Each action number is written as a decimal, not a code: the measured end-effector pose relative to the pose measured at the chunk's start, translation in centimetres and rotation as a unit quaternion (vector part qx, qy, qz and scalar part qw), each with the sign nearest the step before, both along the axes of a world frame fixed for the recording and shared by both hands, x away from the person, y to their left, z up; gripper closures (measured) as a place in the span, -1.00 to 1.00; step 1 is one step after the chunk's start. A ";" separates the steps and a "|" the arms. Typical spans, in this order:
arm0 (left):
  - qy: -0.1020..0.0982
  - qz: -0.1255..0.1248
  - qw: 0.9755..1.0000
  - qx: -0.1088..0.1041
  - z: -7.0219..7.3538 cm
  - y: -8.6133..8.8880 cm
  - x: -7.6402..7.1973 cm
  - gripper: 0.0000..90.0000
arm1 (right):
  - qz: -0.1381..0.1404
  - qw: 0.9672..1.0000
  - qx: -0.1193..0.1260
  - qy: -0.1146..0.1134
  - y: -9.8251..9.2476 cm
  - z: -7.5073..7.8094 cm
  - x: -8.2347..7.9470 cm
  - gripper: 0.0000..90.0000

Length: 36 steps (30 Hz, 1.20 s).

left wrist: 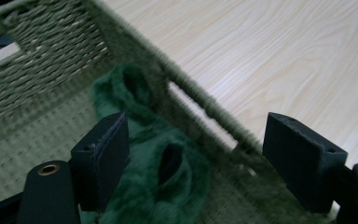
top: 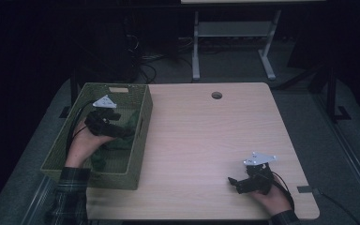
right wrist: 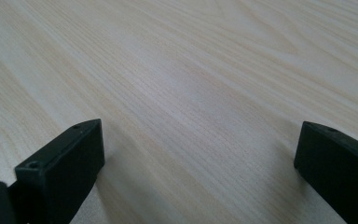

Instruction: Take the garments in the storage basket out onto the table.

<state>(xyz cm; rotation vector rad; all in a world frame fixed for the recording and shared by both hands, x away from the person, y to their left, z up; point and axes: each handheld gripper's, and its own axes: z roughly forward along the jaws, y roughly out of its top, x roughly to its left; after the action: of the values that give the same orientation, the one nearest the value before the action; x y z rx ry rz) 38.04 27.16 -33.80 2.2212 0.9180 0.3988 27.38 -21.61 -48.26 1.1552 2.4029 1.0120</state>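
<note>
Dark green plush fabric (left wrist: 154, 186) is seen lying crumpled on the floor of a woven, olive-green basket (top: 140, 140), which stands on the left part of a pale wooden table (top: 201, 140); in the high view the fabric (top: 122, 140) is gathered against the basket's right-hand wall, toward the near half; the left gripper (top: 115, 129) is held inside the basket by the person's left hand (top: 86, 143), low over the fabric, with a grey three-cornered plate on top and a cable trailing back over the rim; in the left gripper view its two black jaws are shown wide apart, one over the fabric and the other beyond the basket's wall (left wrist: 200, 100), so that the woven wall passes between them; the fabric is not pressed by either pad, and whether it is touched cannot be told; two dark openings are visible in the plush; the right gripper (top: 236, 183) is rested low over the table's near right corner in the person's right hand (top: 274, 199), well apart from the basket, pointing leftward; in the right gripper view its jaws are shown spread wide over bare wood grain (right wrist: 191, 93), with nothing between them; a round cable hole (top: 216, 95) is set near the table's far edge; plaid sleeves are visible at the bottom of the high view.
</note>
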 end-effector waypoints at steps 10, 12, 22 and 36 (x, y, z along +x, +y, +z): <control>0.020 0.021 0.999 0.038 -1.9 1.4 0.4 -0.48 | 0.002 1.000 0.000 0.001 0.0 0.0 -0.1 -0.97; 0.022 0.021 0.999 0.043 -2.1 1.5 0.5 -0.48 | 0.002 1.000 0.000 0.001 0.0 0.0 -0.1 -0.97; 0.046 0.028 0.996 0.077 -3.8 2.0 1.1 -0.48 | 0.002 1.000 0.000 0.001 0.0 0.0 -0.1 -0.97; 0.073 0.031 0.990 0.117 -5.7 2.4 1.7 -0.44 | 0.002 1.000 0.000 0.001 0.0 0.0 -0.1 -0.97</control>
<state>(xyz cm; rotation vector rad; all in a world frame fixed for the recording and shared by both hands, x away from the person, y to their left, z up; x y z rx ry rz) 39.74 29.55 -39.46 2.4655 1.0669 0.3939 27.29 -21.60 -48.25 1.1515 2.4078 1.0125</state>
